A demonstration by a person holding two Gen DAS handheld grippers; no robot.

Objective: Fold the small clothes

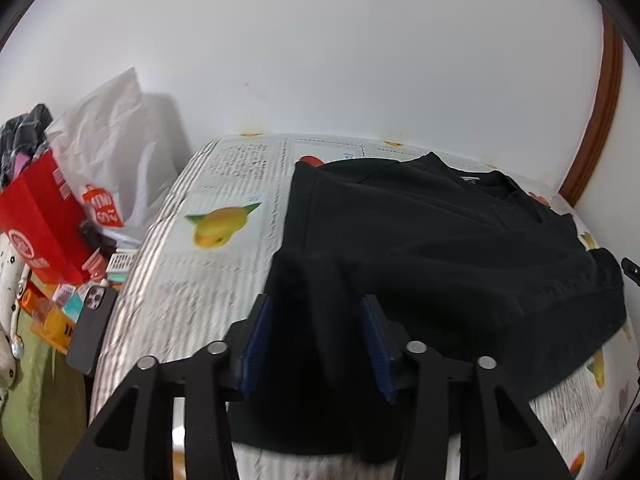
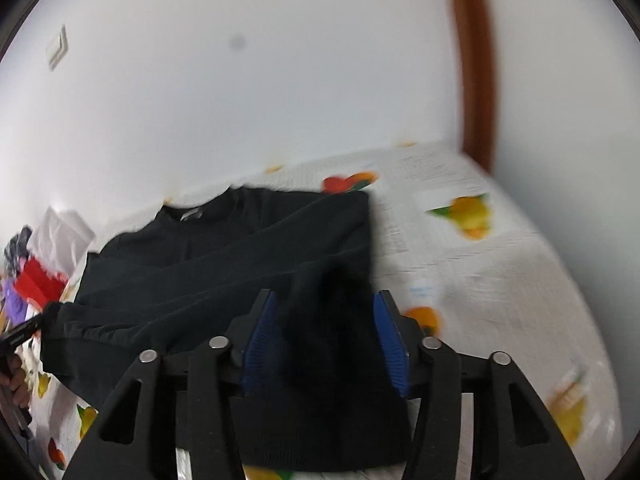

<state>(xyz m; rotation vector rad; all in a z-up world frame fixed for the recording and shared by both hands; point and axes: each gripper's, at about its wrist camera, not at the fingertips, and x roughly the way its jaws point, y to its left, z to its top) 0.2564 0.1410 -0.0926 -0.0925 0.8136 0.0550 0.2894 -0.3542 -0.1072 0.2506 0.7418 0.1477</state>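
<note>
A black long-sleeved top [image 1: 440,240] lies on a table covered with a white fruit-print cloth [image 1: 208,264]. Its collar is at the far side. My left gripper [image 1: 316,308] is open, its blue pads [image 1: 256,344] standing wide on either side of the garment's near left corner, which lies loose between them. In the right wrist view the same top [image 2: 224,256] fills the left and middle. My right gripper [image 2: 326,304] is open too, its blue pads [image 2: 390,344] on either side of the near right corner. No pad visibly presses the cloth.
Left of the table stand a red paper bag [image 1: 40,216], a white plastic bag [image 1: 116,152] and small clutter; a dark phone [image 1: 90,324] lies at the table's left edge. A white wall runs behind, with a brown wooden frame [image 2: 472,60] at the right.
</note>
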